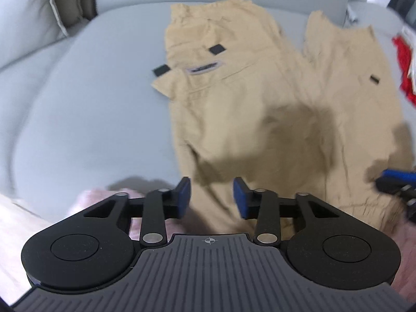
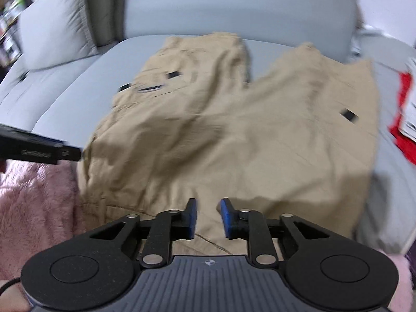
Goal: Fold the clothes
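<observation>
Sofa (image 1: pixel 78 91), grey, bears tan trousers (image 1: pixel 260 104) spread flat on its seat, legs pointing toward the backrest. Left gripper (image 1: pixel 212 199) hangs over the waist end, jaws apart, gripping nothing. Right gripper (image 2: pixel 208 218) hangs likewise, narrower gap, empty.

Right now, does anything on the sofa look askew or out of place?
Yes: the tan trousers lie rumpled with legs splayed apart on the grey sofa, and one pocket flap sticks out sideways. Nothing looks damaged or spilled.
</observation>
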Tool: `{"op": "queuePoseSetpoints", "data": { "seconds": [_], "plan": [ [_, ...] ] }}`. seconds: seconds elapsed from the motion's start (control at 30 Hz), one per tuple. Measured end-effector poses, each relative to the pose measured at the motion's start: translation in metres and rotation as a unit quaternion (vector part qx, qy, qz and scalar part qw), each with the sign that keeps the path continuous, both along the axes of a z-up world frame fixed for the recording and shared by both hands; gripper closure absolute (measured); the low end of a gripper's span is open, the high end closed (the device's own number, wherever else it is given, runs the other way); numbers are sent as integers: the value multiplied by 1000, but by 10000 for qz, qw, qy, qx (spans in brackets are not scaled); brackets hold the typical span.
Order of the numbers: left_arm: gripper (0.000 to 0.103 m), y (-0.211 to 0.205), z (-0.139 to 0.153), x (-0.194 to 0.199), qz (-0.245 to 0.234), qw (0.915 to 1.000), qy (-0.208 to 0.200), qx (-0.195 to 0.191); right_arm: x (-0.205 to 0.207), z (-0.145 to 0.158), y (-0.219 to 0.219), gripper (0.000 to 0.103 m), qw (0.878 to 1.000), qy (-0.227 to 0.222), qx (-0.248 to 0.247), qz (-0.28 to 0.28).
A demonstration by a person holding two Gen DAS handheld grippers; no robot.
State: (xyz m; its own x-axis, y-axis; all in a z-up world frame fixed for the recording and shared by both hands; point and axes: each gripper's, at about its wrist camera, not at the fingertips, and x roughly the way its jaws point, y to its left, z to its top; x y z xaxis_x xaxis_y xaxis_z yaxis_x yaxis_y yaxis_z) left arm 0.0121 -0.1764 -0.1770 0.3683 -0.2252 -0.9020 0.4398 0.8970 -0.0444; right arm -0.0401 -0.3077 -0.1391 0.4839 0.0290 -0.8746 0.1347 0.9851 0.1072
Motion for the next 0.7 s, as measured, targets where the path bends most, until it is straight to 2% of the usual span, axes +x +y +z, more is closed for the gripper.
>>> {"op": "queuePoseSetpoints", "data": {
  "seconds": [0.1,0.17,0.2,0.27,0.33,0.37,0.43,0.53,0.57,0.63,0.7],
  "plan": [
    [66,-11,-8,-4,-98,9996,-242,-126,16,-5,14,90,9996,-145,37,246],
    [66,-22,-13,-2,-195,9989,-435,7,27,-13,19,91,9993,-210,-92,310],
    [68,-26,-16,0,-198,9987,-456,139,33,-17,22,90,9990,-243,-157,342],
    [76,-33,-35,12,9,9943,-223,1045,45,-26,28,86,9983,-309,-288,405],
    [82,-31,-40,18,84,9925,-82,1220,46,-40,26,88,9986,-19,-396,352],
    [82,-31,-38,19,70,9925,-54,1219,45,-48,23,88,9985,135,-427,304],
    [83,-27,-33,19,55,9938,-10,1109,43,-40,19,88,9989,236,-336,218],
    [81,-16,-22,24,187,9976,106,651,44,-27,14,84,9993,289,-156,182],
    [78,-13,-16,28,254,9983,79,518,47,-20,13,83,9997,162,-97,127],
    [63,-8,-7,33,358,9985,-66,402,54,-8,10,83,10000,-92,20,15],
    [61,-5,8,53,523,9976,-432,167,63,-1,7,83,9997,-233,45,-35]
  ]
}}
